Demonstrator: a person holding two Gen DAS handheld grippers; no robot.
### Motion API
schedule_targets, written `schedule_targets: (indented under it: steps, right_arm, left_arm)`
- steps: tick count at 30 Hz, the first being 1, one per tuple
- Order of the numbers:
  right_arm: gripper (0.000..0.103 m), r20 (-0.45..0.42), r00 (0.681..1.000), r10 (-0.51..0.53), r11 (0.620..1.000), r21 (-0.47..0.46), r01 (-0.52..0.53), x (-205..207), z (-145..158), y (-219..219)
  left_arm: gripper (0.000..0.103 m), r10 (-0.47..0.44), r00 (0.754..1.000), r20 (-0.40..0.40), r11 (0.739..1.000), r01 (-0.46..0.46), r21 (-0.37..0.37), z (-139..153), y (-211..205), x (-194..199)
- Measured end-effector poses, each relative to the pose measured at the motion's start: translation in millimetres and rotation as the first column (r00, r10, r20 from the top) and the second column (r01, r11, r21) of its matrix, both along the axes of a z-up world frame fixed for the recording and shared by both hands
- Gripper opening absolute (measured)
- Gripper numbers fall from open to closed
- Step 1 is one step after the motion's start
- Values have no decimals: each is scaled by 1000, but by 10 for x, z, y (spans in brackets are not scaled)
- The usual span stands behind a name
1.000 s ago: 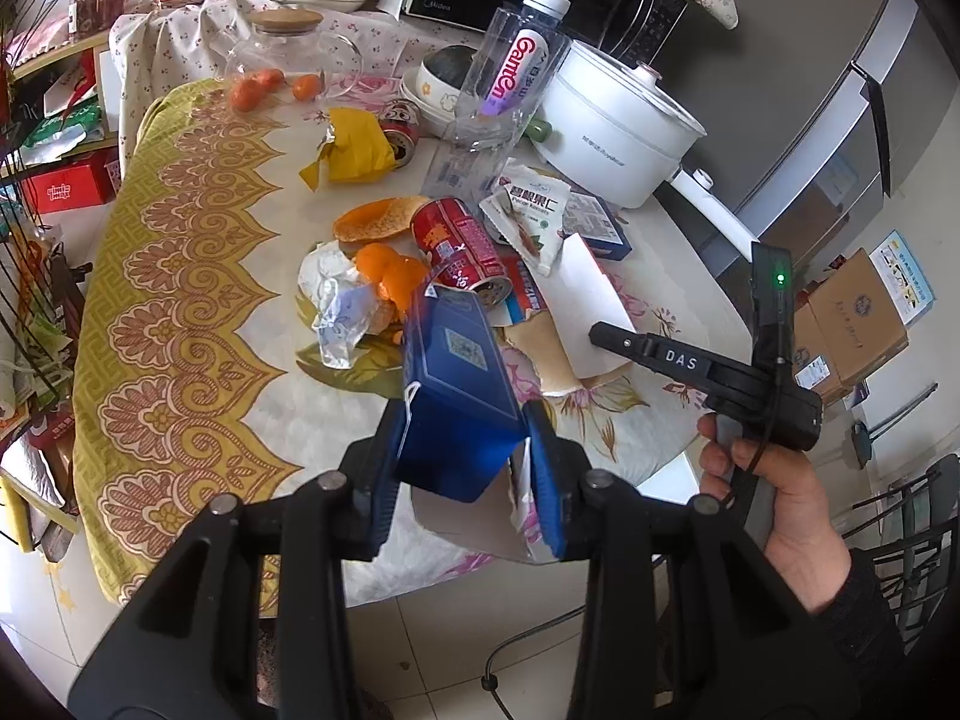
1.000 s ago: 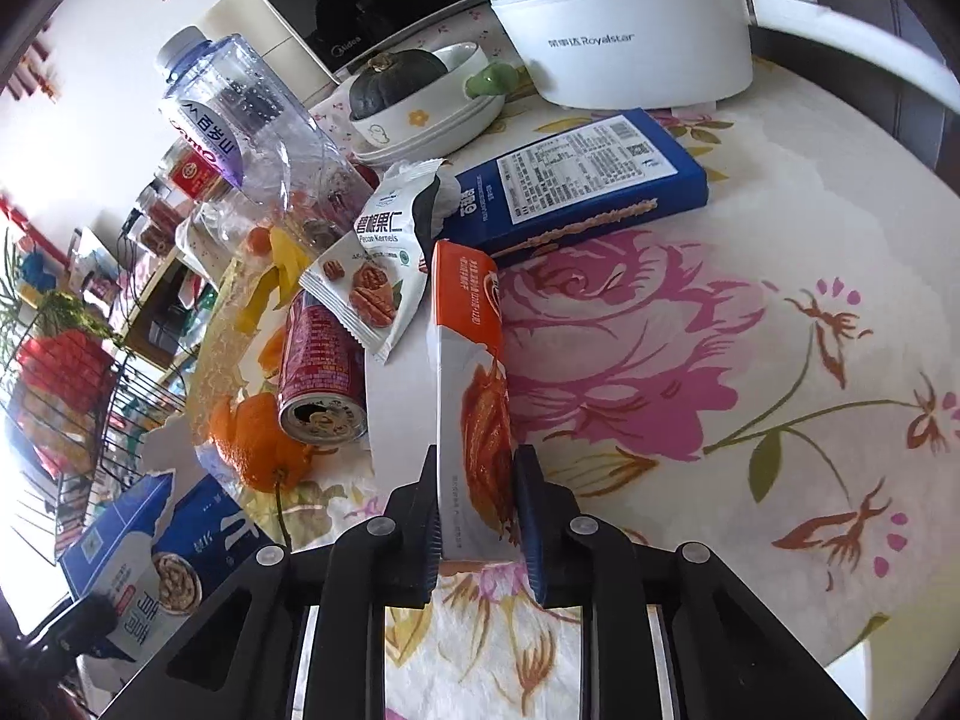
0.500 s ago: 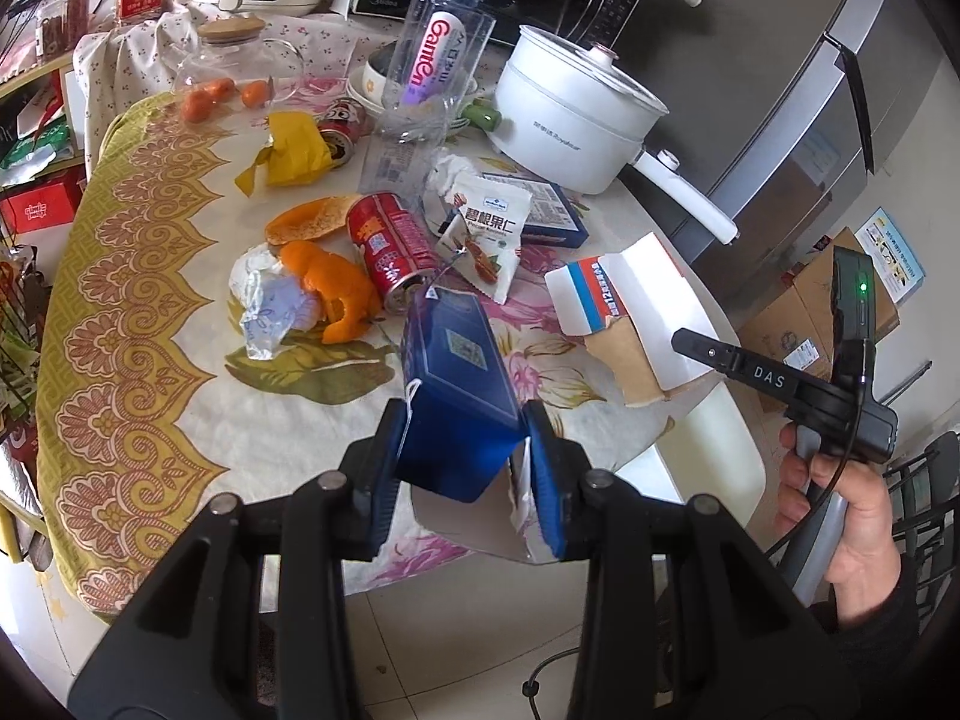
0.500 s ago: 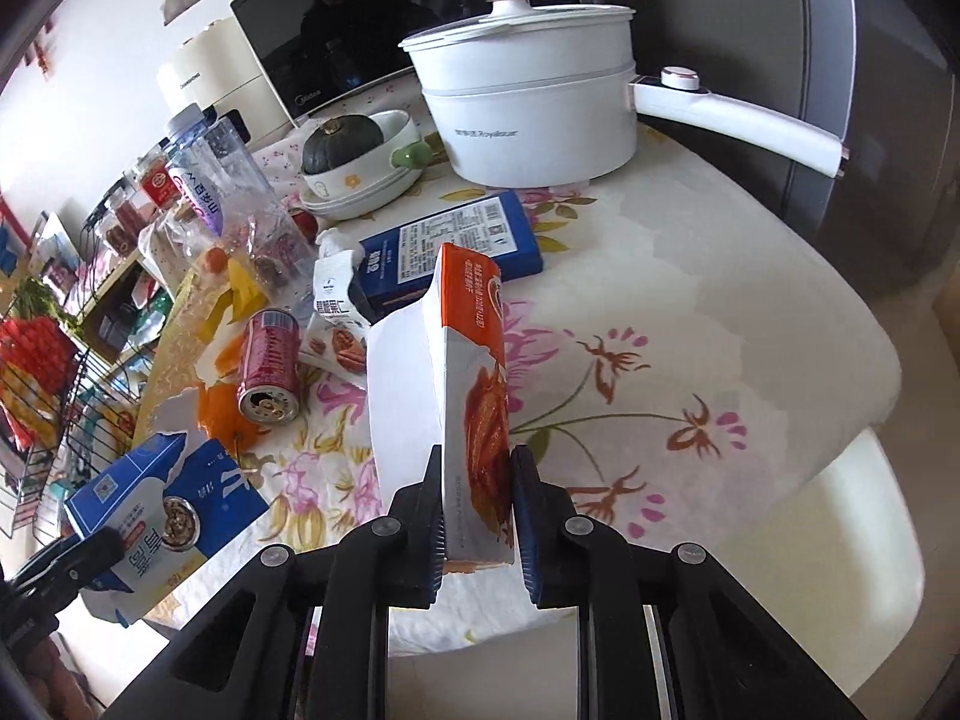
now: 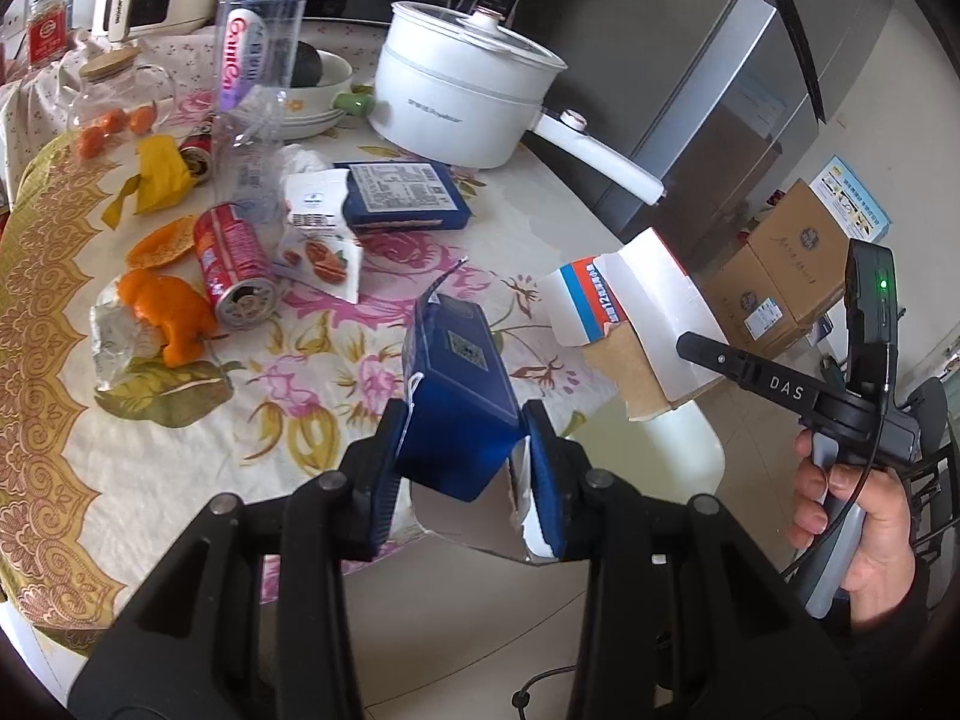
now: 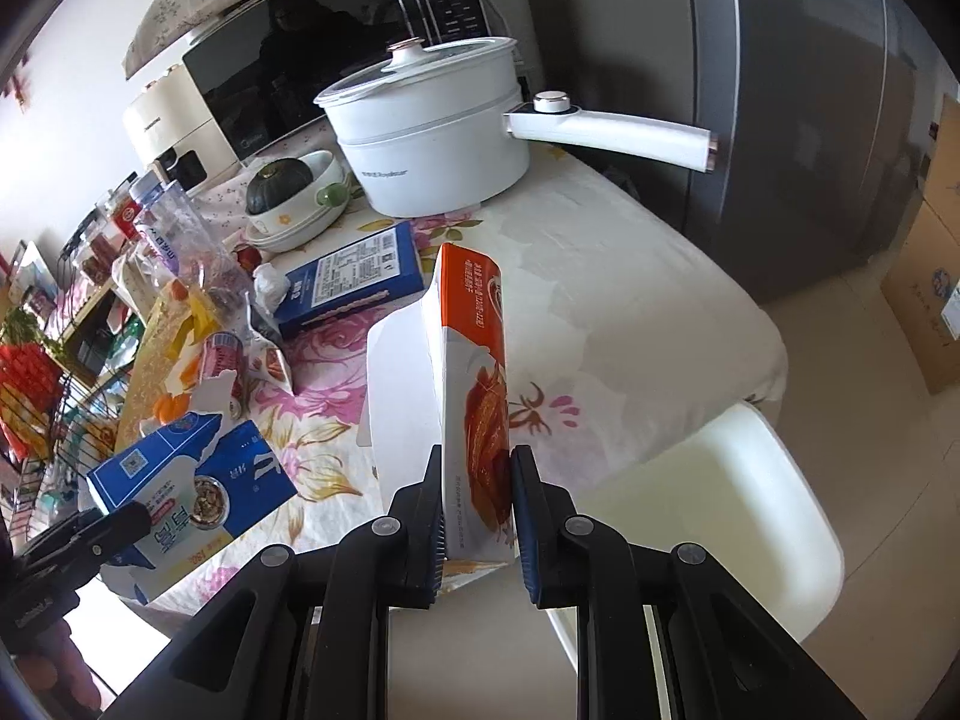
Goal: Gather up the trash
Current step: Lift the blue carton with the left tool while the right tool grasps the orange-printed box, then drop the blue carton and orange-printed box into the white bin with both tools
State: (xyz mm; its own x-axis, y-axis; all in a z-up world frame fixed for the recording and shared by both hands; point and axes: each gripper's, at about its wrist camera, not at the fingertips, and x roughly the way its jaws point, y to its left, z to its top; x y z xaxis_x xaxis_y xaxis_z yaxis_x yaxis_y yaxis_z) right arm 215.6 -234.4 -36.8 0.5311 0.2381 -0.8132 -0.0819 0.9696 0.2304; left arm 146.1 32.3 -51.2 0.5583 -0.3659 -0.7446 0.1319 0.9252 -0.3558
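From the left wrist, a blue carton (image 5: 459, 396) is held tight in the left gripper (image 5: 465, 468) jaws above the counter (image 5: 180, 468) edge; a red can (image 5: 234, 267) and orange peel (image 5: 165, 315) lie farther off than before. From the right wrist, an orange box (image 6: 477, 414) is pinched in the right gripper (image 6: 478, 507) jaws, now lifted over a white chair (image 6: 720, 510).

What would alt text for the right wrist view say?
A black two-finger right gripper clamps an orange-and-white flattened carton above a floral-clothed table's edge. Behind lie a flat blue box, a red can and a white lidded pot.
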Motion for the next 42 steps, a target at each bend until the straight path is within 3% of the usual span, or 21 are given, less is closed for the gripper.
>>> schedule_targets:
  steps: [13, 29, 33, 37, 42]
  right_arm:
    - [20, -27, 993, -114, 993, -38, 113, -313, -5, -823]
    - [21, -102, 974, -204, 977, -85, 196, -612, -235, -1562]
    - [21, -119, 969, -217, 974, -94, 207, -653, -276, -1652]
    - [21, -122, 968, -220, 973, -99, 209, -659, -286, -1687]
    - [21, -129, 967, -219, 973, -102, 207, -652, -305, -1681]
  left_arm:
    - [40, -155, 988, 12, 988, 155, -12, -11, -1028, 139]
    - [41, -286, 956, -56, 957, 288, 28, -363, -1867, 170]
    - [54, -295, 954, -48, 953, 297, 64, -412, -1977, 204]
    - [86, -229, 973, -31, 958, 231, 168, -388, -1985, 182]
    - [92, -178, 982, -59, 952, 187, 242, -435, -1906, 215]
